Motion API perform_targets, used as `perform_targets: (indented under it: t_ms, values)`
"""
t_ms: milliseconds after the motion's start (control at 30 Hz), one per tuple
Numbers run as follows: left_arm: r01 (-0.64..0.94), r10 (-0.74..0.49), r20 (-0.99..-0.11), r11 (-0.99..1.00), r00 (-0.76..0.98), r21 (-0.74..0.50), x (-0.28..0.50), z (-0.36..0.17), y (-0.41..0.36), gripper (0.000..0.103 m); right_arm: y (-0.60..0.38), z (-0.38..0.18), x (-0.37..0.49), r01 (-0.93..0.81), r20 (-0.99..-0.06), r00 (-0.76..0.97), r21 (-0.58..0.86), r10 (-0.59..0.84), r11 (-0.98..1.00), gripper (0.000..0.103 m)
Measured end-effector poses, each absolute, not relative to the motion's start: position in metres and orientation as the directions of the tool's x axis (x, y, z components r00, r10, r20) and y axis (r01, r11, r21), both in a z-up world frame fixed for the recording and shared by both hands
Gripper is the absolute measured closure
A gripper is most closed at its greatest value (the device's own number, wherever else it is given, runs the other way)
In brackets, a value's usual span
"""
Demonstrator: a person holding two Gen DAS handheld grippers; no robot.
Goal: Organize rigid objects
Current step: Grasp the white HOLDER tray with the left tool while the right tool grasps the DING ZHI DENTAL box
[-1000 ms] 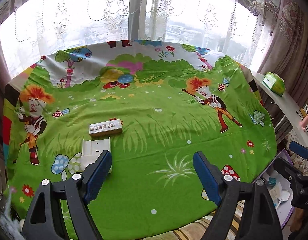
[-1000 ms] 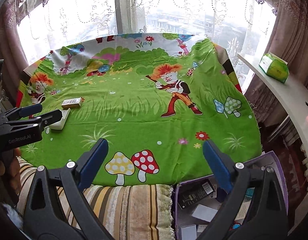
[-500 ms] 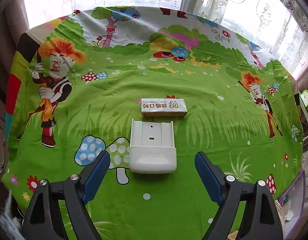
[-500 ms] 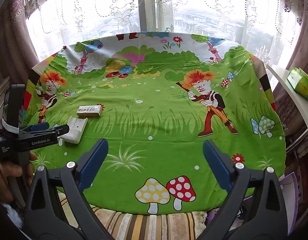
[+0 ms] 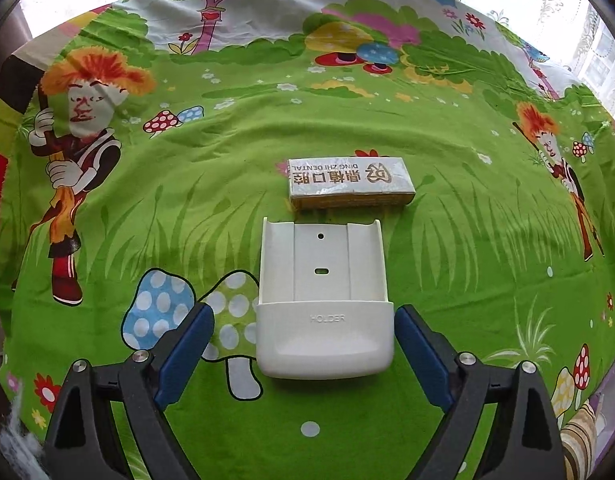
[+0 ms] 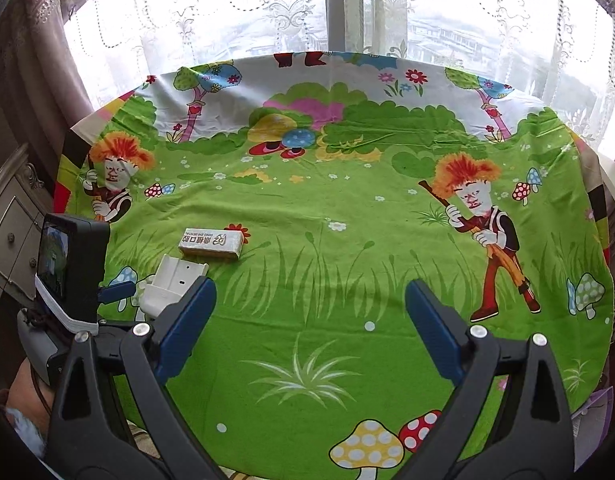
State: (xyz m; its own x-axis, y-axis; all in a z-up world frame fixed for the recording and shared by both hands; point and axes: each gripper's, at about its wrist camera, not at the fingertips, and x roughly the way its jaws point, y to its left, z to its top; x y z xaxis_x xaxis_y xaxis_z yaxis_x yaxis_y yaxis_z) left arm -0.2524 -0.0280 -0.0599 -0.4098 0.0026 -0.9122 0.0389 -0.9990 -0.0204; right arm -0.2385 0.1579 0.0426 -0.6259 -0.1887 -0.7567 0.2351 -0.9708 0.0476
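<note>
box (image 5: 349, 182) just behind holder (image 5: 323, 300), seemingly apart

White plastic holder (image 5: 323, 304) lying flat on green cloth, yellow-sided dental box (image 5: 349, 182) just beyond, apart

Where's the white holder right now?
In the left wrist view, the white holder lies on the green cloth between the open left gripper fingers, just before the dental box.

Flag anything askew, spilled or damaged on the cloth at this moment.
Nothing stands out. The white holder lies flat and intact between the open left gripper's fingers, and the dental box lies flat just beyond it. No spill shows.
</note>
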Motion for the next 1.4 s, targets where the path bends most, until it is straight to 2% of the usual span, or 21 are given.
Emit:
perform_targets:
  t_ms: [33, 133, 167, 433, 567, 967, 1400]
  values:
    - [0.030, 0.008, -0.912, -0.999, -0.409, -0.022, -0.253, -0.062, -0.028, 0.021, 0.154, 0.040, -0.242, 0.238, -0.760, -0.621, 0.049, -0.191, -0.970, 0.006]
    - [0.016, 0.005, -0.907, -1.000, -0.422, -0.013, -0.253, -0.063, -0.027, 0.037, 0.144, 0.031, -0.250, 0.242, -0.770, -0.605, 0.062, -0.201, -0.968, 0.006]
    - [0.018, 0.006, -0.904, -1.000, -0.427, -0.015, -0.252, -0.062, -0.029, 0.039, 0.141, 0.028, -0.253, 0.242, -0.774, -0.600, 0.066, -0.203, -0.968, 0.006]
    - [0.083, -0.026, -0.882, -0.996, -0.471, -0.015, -0.246, -0.054, -0.048, 0.039, 0.119, 0.014, -0.269, 0.238, -0.784, -0.586, 0.074, -0.204, -0.968, 0.006]
    - [0.174, -0.075, -0.866, -0.985, -0.494, -0.014, -0.242, -0.049, -0.069, 0.039, 0.107, 0.008, -0.274, 0.240, -0.789, -0.578, 0.078, -0.207, -0.968, 0.006]
    - [0.414, -0.149, -0.818, -0.903, -0.556, -0.118, -0.226, -0.036, -0.135, 0.039, 0.048, -0.031, -0.299, 0.256, -0.825, -0.529, 0.070, -0.200, -0.964, 0.006]
    - [0.429, -0.156, -0.820, -0.896, -0.550, -0.117, -0.223, -0.041, -0.137, 0.039, 0.020, -0.069, -0.325, 0.219, -0.863, -0.489, 0.021, -0.129, -0.975, 0.006]
